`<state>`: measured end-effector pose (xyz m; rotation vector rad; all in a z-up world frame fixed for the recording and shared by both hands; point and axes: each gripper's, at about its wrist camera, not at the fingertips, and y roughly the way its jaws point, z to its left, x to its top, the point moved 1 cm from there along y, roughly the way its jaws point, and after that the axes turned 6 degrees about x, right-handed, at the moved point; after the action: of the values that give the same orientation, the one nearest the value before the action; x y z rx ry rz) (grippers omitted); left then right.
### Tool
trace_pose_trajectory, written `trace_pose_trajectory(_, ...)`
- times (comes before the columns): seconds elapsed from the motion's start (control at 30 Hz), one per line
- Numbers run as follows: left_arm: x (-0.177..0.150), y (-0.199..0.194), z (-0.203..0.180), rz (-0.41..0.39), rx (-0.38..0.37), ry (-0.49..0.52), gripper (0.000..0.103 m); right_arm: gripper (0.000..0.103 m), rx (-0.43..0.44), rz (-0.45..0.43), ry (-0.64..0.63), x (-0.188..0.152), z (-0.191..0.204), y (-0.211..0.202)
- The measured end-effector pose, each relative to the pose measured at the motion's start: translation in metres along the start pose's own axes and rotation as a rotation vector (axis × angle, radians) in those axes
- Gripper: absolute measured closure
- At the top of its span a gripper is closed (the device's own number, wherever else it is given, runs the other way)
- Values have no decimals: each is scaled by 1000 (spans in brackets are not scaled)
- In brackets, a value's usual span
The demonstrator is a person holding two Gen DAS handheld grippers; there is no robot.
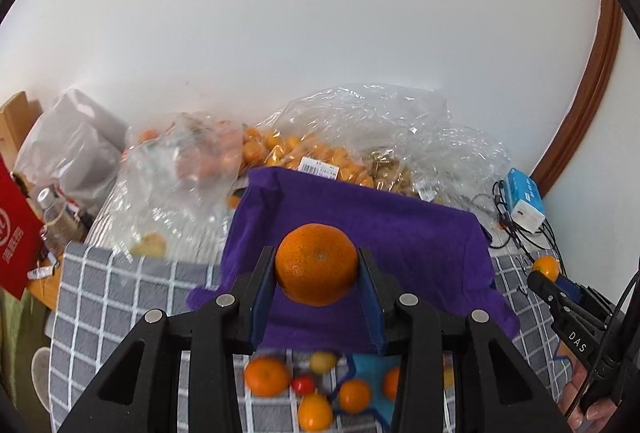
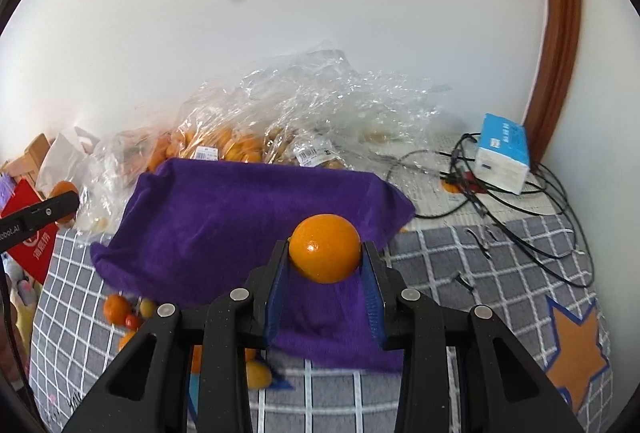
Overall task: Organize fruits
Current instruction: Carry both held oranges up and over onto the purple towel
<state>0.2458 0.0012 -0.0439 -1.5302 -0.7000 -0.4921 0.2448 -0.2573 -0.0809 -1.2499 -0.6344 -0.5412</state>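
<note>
On the far left a red packet (image 1: pixel 16 229) and a bottle (image 1: pixel 50 211) sit at the bench edge, with clear bags (image 1: pixel 280 149) of small fruit piled behind against the wall. My left gripper (image 1: pixel 316 265) has its fingers closed part-way onto an orange (image 1: pixel 316 263), both blue pads touching its sides, and holds it up in front of the purple cloth (image 1: pixel 400 233) that lies on the checked cover (image 1: pixel 100 297). Below my left fingers several loose fruits (image 1: pixel 316 389) lie on that cover just at the near edge of the cloth: oranges, a yellow one, a small red one. Further right, my right gripper (image 2: pixel 326 253) likewise has its fingers drawn in on a second orange (image 2: pixel 325 248), held over the right part of the cloth. I judge the sorting to be early or midway: two oranges are in hand and not set down, the loose pile is untouched, and I cannot tell where they are meant to go. The left view alone shows most of the loose pile and the right fingers from the side; the right view alone shows the star patch (image 2: pixel 576 349), the cable tangle (image 2: pixel 520 201) and the whole tissue pack (image 2: pixel 504 157) at far right.
</note>
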Motion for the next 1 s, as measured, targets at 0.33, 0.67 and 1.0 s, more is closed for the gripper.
trace_pose_trajectory(0.33,24,69,-16,58,7,2,66,68,1,31,19,23,-10,62)
trace_pose_trajectory(0.67,17,133,-17,156,10,-23,66,68,-6,134,35,14,-17,128)
trace_pose_trajectory(1.0,6,154,-21,216,16,-26,66,68,-8,181,21,6,-7,155)
